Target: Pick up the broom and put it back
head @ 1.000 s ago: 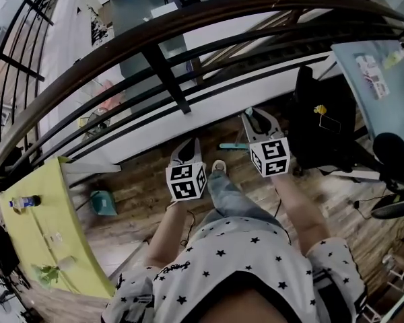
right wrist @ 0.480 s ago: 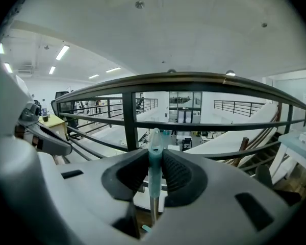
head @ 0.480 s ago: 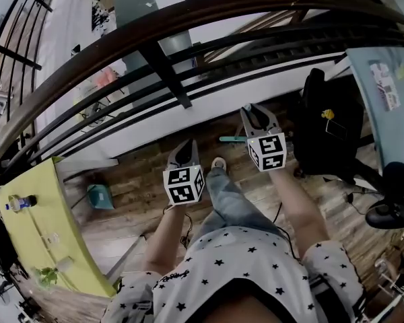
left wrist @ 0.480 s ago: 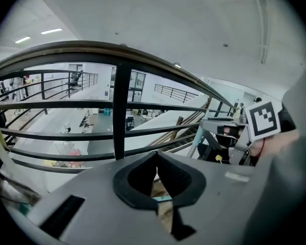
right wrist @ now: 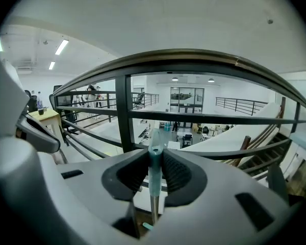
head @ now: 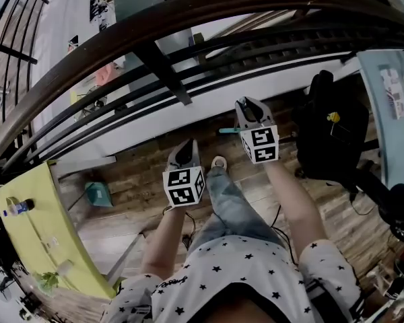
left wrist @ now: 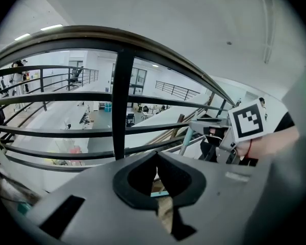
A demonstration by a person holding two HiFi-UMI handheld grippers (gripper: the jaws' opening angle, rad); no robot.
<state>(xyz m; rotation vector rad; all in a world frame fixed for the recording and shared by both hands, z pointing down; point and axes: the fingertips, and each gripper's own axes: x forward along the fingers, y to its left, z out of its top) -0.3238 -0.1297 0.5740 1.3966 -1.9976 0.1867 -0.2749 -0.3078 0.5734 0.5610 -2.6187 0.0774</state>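
Person stood on wooden floor (head: 138, 173) close to a dark railing (head: 163, 69), both arms held out towards it.

Right tool (head: 249, 108): jaws clamped on the broom (right wrist: 155, 154). Pads pressed either side of the teal grip at the top of its handle, with a bare metal pole running down below the pads. Handle stood upright between the jaws, in front of the railing bars. In the head view a short teal bar lay just left of this tool's tip, by the foot of the white wall; which part of the broom it was could not be told.

Left tool (left wrist: 157, 162): jaws drawn together to a thin slit, nothing between them, only floor visible through the gap. It hung lower and nearer the body than the right one, well apart from the broom.

Also noted: yellow table (head: 37, 231) at far left with a small bottle on it, small teal object (head: 98, 194) on the floor beside it, black bag (head: 326, 136) with a yellow tag to the right.
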